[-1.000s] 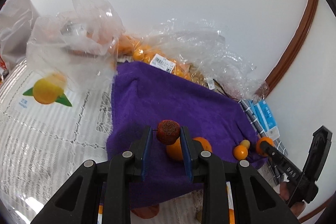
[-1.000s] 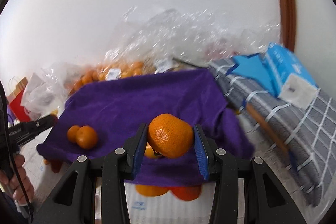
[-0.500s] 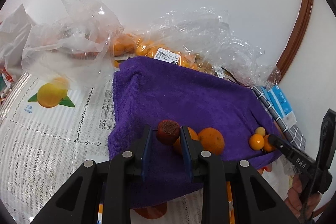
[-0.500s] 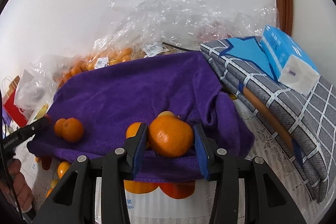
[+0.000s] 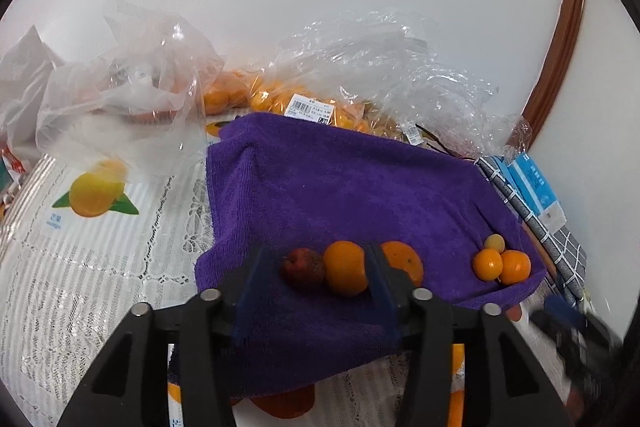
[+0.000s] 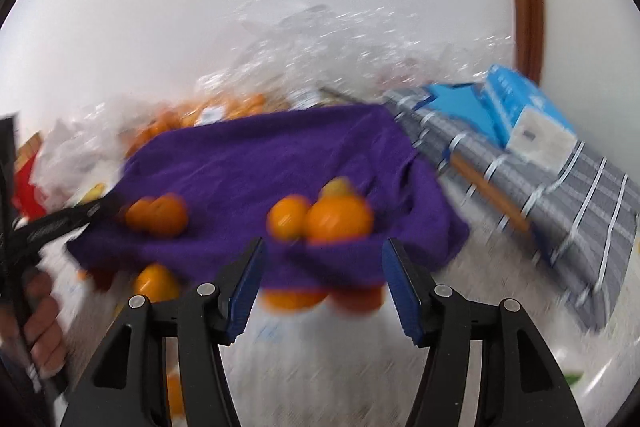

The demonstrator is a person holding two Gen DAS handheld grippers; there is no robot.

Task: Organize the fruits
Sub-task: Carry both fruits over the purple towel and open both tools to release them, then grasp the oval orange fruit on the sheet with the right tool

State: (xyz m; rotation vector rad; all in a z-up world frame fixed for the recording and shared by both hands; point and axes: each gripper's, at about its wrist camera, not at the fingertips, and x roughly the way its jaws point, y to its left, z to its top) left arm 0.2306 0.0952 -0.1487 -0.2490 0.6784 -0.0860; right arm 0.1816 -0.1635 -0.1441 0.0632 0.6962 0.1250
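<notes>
A purple towel lies on the table. My left gripper is open just above its near edge; a small dark red fruit and an orange rest on the towel between its fingers, with another orange just right. Two small oranges and a yellow fruit lie at the towel's right end. My right gripper is open and empty, held back from the towel; an orange rests on the towel beyond it. The right wrist view is blurred.
Clear plastic bags with oranges are piled along the wall. More fruit lies under the towel's near edge. A grey checked cloth with a blue tissue pack is on the right. A lace tablecloth covers the table.
My left gripper opened and let the dark red fruit down onto the towel beside the oranges. My right gripper opened, left its orange on the towel and pulled back.
</notes>
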